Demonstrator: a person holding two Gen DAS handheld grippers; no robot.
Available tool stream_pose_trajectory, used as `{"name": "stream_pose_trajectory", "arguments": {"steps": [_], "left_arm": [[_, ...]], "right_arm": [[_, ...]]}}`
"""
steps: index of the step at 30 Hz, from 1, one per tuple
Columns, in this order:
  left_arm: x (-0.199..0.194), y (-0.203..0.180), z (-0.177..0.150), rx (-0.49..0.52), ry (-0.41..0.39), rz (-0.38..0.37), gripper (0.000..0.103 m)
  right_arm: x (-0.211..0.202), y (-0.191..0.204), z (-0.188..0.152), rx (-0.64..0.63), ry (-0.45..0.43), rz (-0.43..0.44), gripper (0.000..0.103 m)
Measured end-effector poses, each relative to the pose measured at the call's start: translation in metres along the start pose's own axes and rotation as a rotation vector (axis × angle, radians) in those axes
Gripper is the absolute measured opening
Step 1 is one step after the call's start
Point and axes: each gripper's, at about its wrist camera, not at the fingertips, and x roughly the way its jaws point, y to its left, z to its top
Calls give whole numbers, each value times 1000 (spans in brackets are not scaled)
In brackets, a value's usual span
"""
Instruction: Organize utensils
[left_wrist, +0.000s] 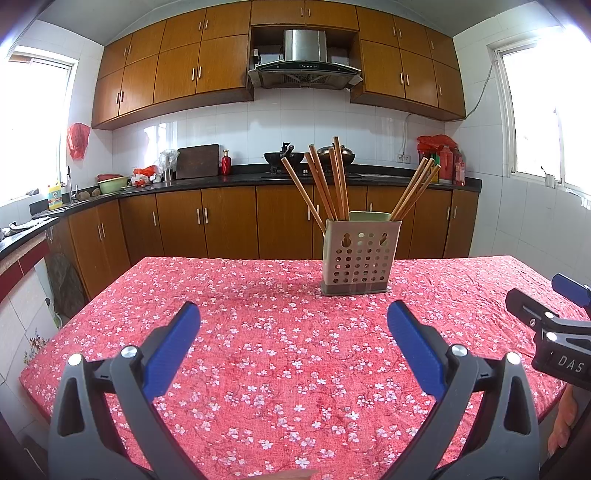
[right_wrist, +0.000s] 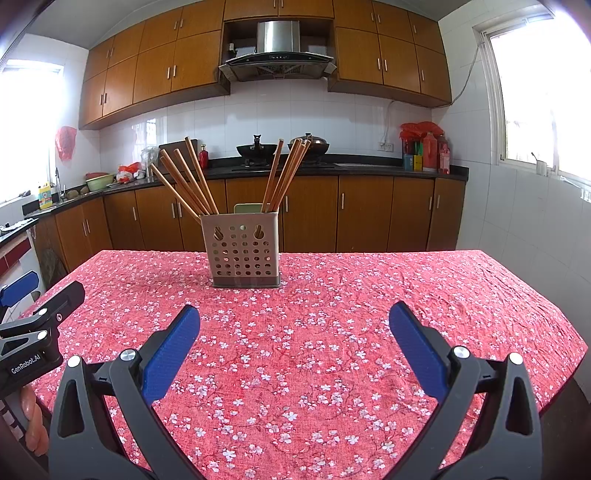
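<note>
A perforated beige utensil caddy (left_wrist: 357, 256) stands upright on the far half of the table, right of centre in the left wrist view and left of centre in the right wrist view (right_wrist: 243, 253) — straight ahead of both pairs of fingers and well apart from them. Wooden chopsticks (left_wrist: 325, 181) rise from it in two fans: one bundle leaning toward the left of the frame, a second bundle (left_wrist: 415, 190) leaning right, their long axes steeply tilted off vertical, tips uppermost. A pale green piece shows behind the caddy's rim; we cannot tell what it is. We hold the left gripper (left_wrist: 293, 325) low over the near cloth with its blue ribbed pads spread wide and nothing between them; the right gripper (right_wrist: 294, 325) is the same, parted and empty. We judge neither hand clearly nearer, though the caddy sits closer to centre in the right wrist view, so the left-leaning bundle (right_wrist: 184, 181) would seem to fall to the left hand and the other to the right. The chopsticks look smooth, slim and rigid — likely to slip or rattle against the hard plastic wall. The red floral tablecloth (left_wrist: 258, 369) is wrinkled and soft beneath. Beyond, brown cabinets (left_wrist: 229, 221), white tile and a steel range hood (left_wrist: 304, 61) fill the upper frame.
</note>
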Motion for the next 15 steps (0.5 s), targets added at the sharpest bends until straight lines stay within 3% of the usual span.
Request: {"name": "stream_pose_trajectory", "arguments": {"steps": [15], "left_arm": [[0,0,-2,-3,2,-1,99]], "right_arm": [[0,0,0,1,0,0,101]]}}
